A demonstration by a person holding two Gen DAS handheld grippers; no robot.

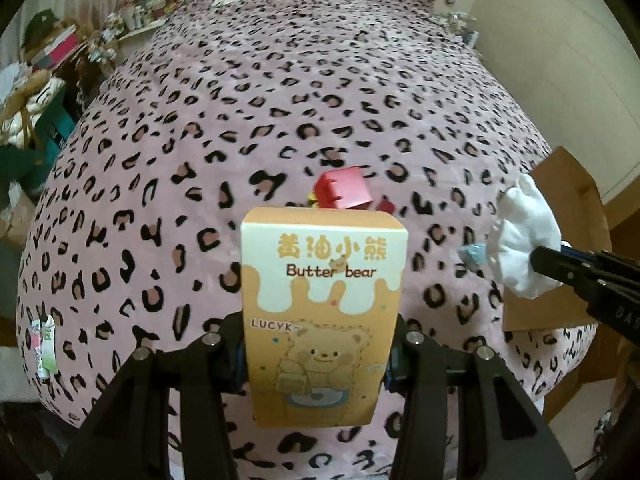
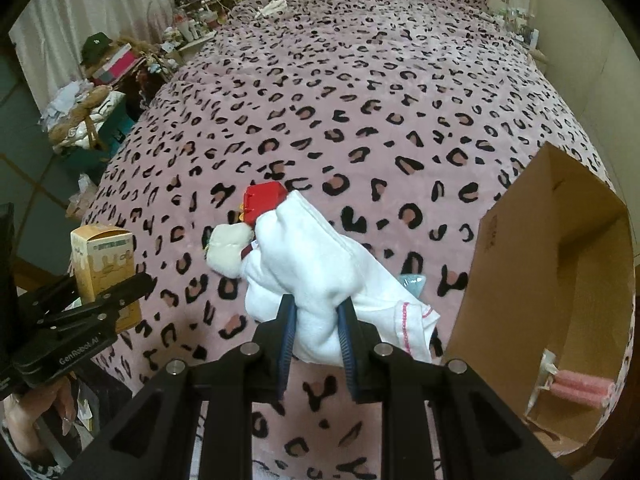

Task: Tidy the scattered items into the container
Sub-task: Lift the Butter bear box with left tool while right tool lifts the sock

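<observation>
My left gripper (image 1: 320, 344) is shut on an orange "Butter bear" box (image 1: 322, 312) and holds it upright above the bed; the box also shows in the right wrist view (image 2: 104, 264). My right gripper (image 2: 318, 312) is shut on a white cloth (image 2: 316, 264), which also shows at the right of the left wrist view (image 1: 524, 236). A red toy block (image 1: 346, 190) lies on the bed behind the box. A cream plush piece (image 2: 228, 250) lies next to the red block (image 2: 262, 200). The open cardboard box (image 2: 540, 264) stands at the right.
The pink leopard-print bedspread (image 1: 280, 80) covers the whole bed. A small pale blue item (image 2: 412, 282) lies by the cardboard box. Pink rolled items (image 2: 580, 388) lie inside the box. Cluttered shelves and bags (image 2: 92, 112) stand left of the bed. A small packet (image 1: 44, 344) lies at the bed's left edge.
</observation>
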